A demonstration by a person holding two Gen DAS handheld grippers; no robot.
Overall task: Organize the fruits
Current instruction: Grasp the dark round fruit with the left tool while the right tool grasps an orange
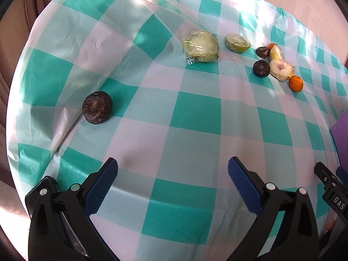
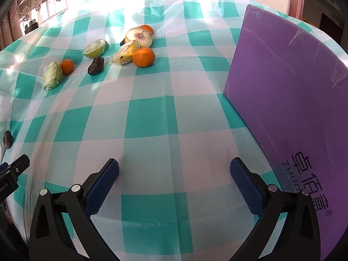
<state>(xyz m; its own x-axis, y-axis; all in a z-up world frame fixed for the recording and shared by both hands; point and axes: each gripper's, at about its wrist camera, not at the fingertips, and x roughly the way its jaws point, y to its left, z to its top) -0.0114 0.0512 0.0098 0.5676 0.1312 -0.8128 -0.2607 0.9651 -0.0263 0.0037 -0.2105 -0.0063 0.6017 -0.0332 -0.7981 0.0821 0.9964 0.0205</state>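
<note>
A teal-and-white checked plastic tablecloth (image 2: 152, 117) covers the table; a purple board (image 2: 293, 91) stands near its right edge.

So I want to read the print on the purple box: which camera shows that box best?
The right wrist view: the purple box fills its right side, one broad face showing, with printed characters low on it. The left wrist view catches only a purple sliver at its right edge, with no print visible.

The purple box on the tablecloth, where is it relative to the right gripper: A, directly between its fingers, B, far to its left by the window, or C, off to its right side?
C: the purple box stands at the right of the right wrist view, beside the open right gripper, whose jaws hold nothing.
</note>
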